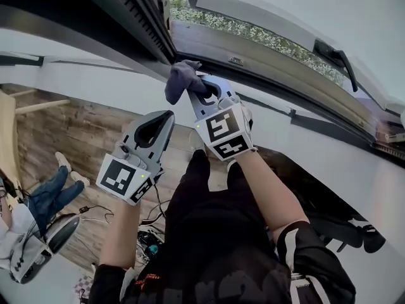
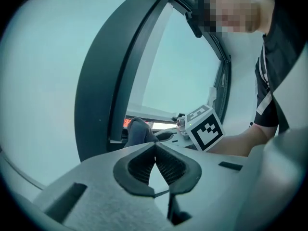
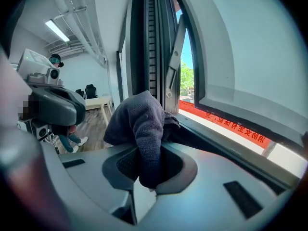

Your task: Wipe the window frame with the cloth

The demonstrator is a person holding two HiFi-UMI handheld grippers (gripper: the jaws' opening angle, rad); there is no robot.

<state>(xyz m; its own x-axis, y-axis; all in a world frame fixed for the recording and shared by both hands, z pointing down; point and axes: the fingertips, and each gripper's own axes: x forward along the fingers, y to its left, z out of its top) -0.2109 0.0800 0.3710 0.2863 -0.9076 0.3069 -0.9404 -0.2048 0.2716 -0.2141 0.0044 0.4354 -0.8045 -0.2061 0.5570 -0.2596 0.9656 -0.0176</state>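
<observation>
The right gripper [image 1: 201,88] is clenched on a dark grey-purple fabric cloth [image 1: 180,78]. The cloth is bunched, and its long axis continues the line of the gripper, up toward the corner of the dark metal window frame [image 1: 142,24] where the upright bar meets the lower rail. One loose end droops to the left. The left gripper [image 1: 161,120] is near, lower left, its jaws pressed together and holding nothing.

Plain dull grey-purple cloth [image 1: 182,80]. Right gripper [image 1: 202,87] and left gripper [image 1: 166,118]: pale grey bodies, black ribbed pads [image 2: 171,167], white cubes [image 1: 223,132] bearing black square markers. Dark grey to black window frame [image 1: 136,18]; brown wood-grain floor [image 1: 76,132].
</observation>
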